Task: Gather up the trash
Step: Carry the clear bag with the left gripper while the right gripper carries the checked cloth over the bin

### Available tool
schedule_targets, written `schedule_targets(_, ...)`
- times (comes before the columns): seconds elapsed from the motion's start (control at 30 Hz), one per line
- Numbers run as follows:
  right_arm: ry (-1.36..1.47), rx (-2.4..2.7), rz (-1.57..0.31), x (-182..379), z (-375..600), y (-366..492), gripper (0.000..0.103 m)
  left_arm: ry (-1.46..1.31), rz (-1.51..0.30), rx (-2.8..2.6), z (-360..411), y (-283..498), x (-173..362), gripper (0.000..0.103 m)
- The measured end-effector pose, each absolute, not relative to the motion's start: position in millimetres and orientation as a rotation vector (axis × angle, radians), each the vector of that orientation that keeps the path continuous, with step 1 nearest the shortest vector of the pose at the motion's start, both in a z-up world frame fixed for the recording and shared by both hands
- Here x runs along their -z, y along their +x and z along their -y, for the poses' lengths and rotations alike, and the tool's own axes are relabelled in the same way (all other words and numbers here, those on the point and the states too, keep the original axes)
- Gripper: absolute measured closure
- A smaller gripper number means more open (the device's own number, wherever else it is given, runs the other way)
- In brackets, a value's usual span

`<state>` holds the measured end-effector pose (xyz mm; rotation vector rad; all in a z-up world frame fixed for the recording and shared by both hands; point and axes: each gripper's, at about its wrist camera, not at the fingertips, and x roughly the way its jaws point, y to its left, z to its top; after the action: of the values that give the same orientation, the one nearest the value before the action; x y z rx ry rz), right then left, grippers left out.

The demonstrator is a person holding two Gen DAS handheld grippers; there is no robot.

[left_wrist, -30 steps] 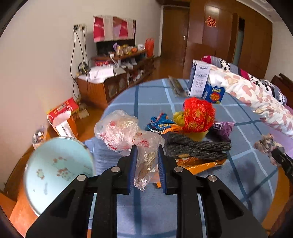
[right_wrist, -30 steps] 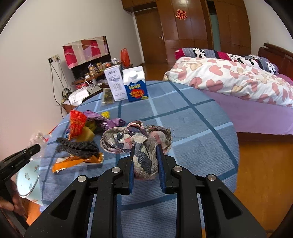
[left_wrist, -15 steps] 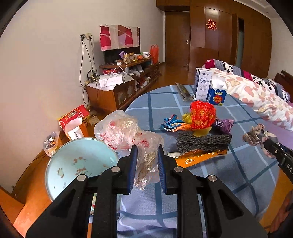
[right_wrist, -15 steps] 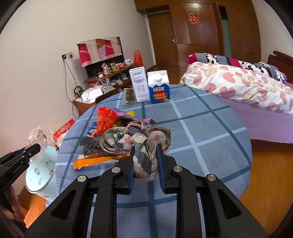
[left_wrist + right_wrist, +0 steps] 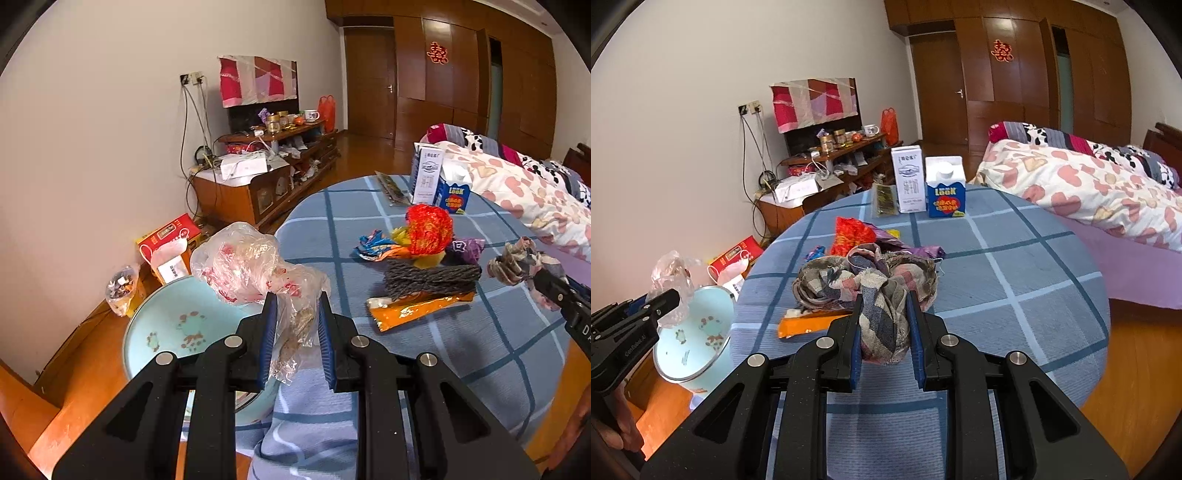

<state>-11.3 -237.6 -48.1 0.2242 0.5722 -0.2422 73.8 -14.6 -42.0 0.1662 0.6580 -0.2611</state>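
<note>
A: Left gripper (image 5: 294,334), what's in it?
B: Crumpled clear plastic bag (image 5: 255,269) with red print, clamped between the blue pads. Most of the bag bulges above the fingertips, a tail hangs below.

A: Where is that bag relative to the bin?
B: Held over the near rim of the pale blue bin (image 5: 173,325), by the table edge. Bin stands on the wooden floor beside the round table (image 5: 498,354) with its blue checked cloth.

A: Right gripper (image 5: 884,328)?
B: Clenched on a wad of plaid fabric scrap (image 5: 864,280). Wad spreads out above the fingers and is held over the table's near part.

A: Both grippers visible in each other's view?
B: Yes. Left wrist view shows the right one at the right edge with the fabric on its tip. Right wrist view shows the left one at the lower left, a hand (image 5: 617,428) on its handle, bag at its tip above the bin.

A: Trash on the table?
B: Orange wrapper (image 5: 417,308) flat nearest, dark grey yarn bundle (image 5: 432,278) touching it just behind, then red foil wrapper (image 5: 428,229), blue snack wrapper (image 5: 376,245), purple wrapper (image 5: 467,247) clustered together.

A: Further back?
B: White milk carton (image 5: 907,179) and blue "Look" carton (image 5: 945,192) upright side by side at the far edge, a flat dark packet (image 5: 884,199) just left of them.

A: Surroundings?
B: Bed with a heart-print quilt (image 5: 1089,188) to the right, cluttered wooden TV stand (image 5: 266,177) by the wall.
</note>
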Motion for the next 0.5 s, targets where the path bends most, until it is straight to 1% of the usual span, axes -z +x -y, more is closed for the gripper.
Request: schedule_targets(0.5,0.189,0.191,-0.577,41.8,207.7,-6.5,0.081,0.153,-0.674,0.201,-18.2,69.7,44.2,0.081)
